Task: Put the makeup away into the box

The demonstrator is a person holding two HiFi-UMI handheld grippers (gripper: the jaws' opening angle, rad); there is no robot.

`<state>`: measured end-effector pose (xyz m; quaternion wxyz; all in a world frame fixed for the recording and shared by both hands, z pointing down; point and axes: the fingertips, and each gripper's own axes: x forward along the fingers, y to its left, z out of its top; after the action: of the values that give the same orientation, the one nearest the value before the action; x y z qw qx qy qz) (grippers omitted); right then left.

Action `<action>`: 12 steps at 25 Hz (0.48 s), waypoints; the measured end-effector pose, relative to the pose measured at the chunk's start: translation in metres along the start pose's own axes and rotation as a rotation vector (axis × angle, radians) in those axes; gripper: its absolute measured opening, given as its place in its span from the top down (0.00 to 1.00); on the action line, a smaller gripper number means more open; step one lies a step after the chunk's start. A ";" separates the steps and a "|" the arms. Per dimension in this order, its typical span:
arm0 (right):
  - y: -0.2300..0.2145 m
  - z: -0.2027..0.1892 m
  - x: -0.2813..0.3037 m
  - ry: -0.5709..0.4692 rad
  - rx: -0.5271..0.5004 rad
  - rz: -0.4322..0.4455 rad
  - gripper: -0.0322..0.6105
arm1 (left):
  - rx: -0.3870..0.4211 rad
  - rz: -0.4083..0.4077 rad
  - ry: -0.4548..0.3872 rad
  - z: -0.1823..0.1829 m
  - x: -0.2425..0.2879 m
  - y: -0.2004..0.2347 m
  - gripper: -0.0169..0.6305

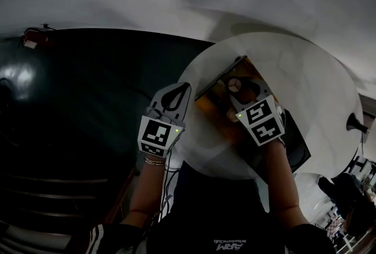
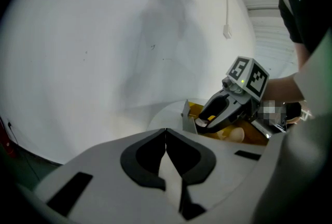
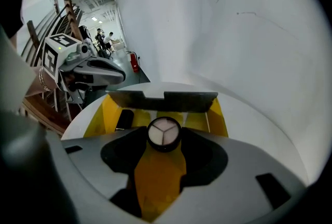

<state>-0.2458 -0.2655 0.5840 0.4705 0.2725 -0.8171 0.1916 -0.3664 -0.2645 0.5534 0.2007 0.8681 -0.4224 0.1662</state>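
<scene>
Right gripper view: round compact (image 3: 164, 133) clamped over the box (image 3: 111, 110)

The right gripper (image 3: 164, 137) has its jaws closed on the black-rimmed compact, held above the yellow-lined box on the round white table (image 1: 311, 88). The left gripper (image 2: 166, 137) hovers just beside the box, with its jaws pressed together on nothing.

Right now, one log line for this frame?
right gripper: shut on compact, over open box | left gripper: shut, empty, left of box | step: compact not yet released
</scene>
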 end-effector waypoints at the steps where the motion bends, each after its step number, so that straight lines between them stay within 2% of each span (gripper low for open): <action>1: 0.000 -0.001 0.001 0.009 -0.003 0.000 0.60 | 0.005 0.005 -0.001 0.000 0.000 0.001 0.95; 12: -0.005 0.003 0.001 0.001 0.043 -0.058 0.60 | -0.006 0.036 0.023 -0.011 -0.012 0.006 0.95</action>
<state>-0.2454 -0.2712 0.5836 0.4705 0.3059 -0.8043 0.1954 -0.3792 -0.2544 0.5585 0.2053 0.8577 -0.4363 0.1785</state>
